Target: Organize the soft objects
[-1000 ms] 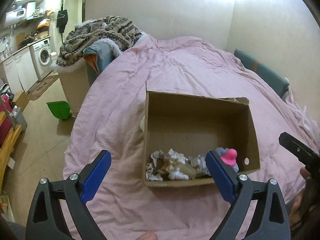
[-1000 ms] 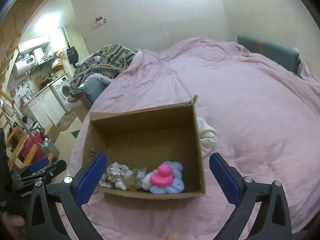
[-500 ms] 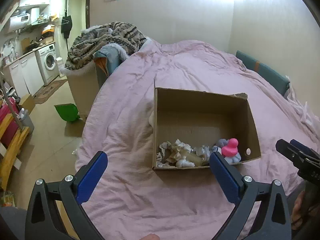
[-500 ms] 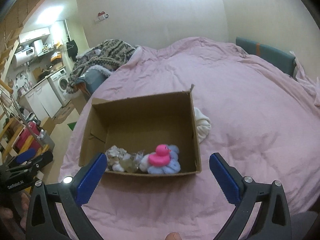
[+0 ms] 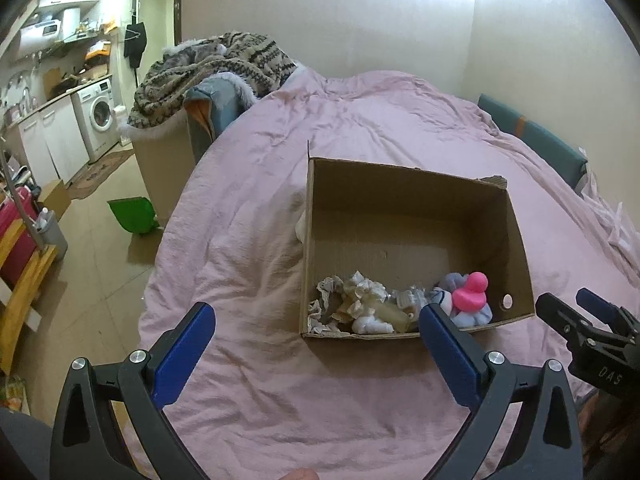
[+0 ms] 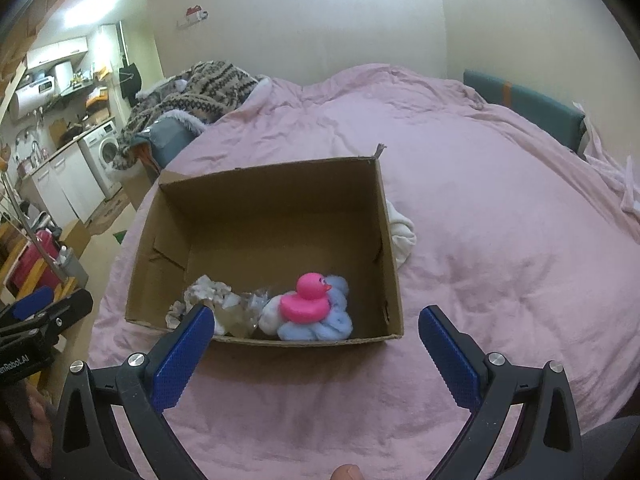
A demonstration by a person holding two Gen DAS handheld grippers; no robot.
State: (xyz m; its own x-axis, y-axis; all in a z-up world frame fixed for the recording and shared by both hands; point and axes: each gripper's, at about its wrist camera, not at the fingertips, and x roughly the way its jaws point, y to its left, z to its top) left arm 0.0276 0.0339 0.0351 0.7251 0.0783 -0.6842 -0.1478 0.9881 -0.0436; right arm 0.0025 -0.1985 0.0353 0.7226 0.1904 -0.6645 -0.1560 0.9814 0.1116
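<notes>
Bed [image 6: 480,200], box [image 6: 384,248] with duck [image 6: 306,298]

White cloth [image 6: 401,232] half hidden behind cardboard box [image 6: 390,264], crumpled items [image 5: 352,304] in box indistinct

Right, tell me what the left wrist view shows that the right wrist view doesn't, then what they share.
Only the left wrist view shows the green dustpan on the floor and the round hole in the cardboard box wall. Only the right wrist view shows most of the white cloth lying beside the box on the pink bedspread; the left view catches just a sliver. Both show the pink duck sitting on the blue fluffy thing, the crumpled paper, the washing machine, and both claws open, left and right.
</notes>
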